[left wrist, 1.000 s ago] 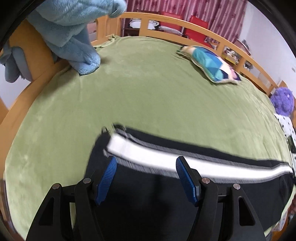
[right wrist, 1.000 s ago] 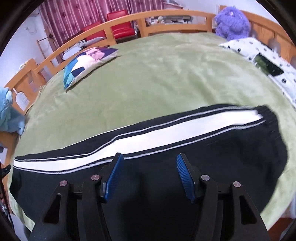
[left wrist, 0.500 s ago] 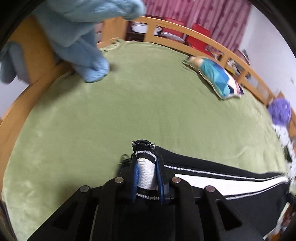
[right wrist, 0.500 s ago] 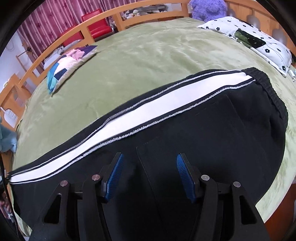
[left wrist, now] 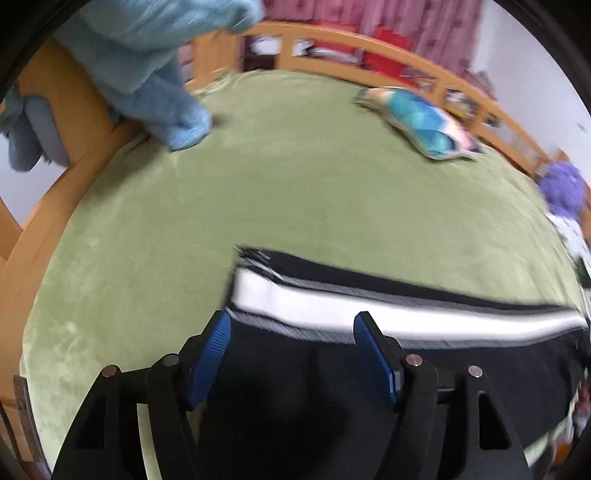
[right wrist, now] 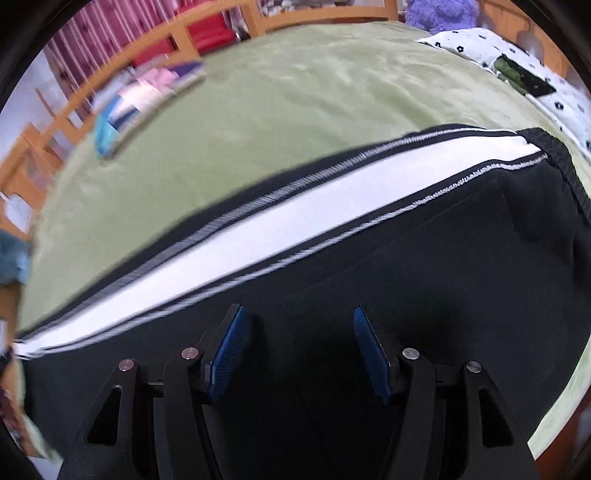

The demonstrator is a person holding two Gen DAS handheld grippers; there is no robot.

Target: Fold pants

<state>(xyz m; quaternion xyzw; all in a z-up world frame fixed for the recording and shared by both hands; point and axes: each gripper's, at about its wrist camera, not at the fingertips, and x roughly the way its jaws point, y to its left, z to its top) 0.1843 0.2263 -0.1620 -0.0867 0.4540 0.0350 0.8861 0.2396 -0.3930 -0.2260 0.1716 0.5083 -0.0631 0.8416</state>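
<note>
Bed: green blanket [left wrist: 295,192] covers the whole work surface, wooden rail [left wrist: 369,44] around the far edge.
Pants: black pants [right wrist: 406,277] with a broad white side stripe [right wrist: 295,221] lie flat along the near edge of the blanket, legs stacked; cuff end [left wrist: 251,266] sits toward the left wrist view, waistband [right wrist: 561,166] toward the right.
Bedding at edges: blue plush throw [left wrist: 159,74] draped over the rail at far left; patchwork pillow [left wrist: 417,125] near the far rail, well apart from the pants; spotted white pillow [right wrist: 517,74] and purple plush toy [right wrist: 439,13] at far right.
Left gripper [left wrist: 291,328]: jaws spread wide, nothing between the blue pads, hovering over the black cloth just short of the stripe near the cuff end.
Right gripper [right wrist: 297,325]: jaws likewise apart and empty, above the black cloth between mid-leg and waistband.
Image quality: both views motion-blurred, fine detail at the cuff unclear.
Step in hand (judgement): pants laid out lengthwise, cross fold not yet made; both claws positioned between grasps.
Next move (judgement): left claw needs to pinch both cuff layers together and carry them toward the waistband, while the right pins or lifts the midsection to keep the stripe edges aligned.
</note>
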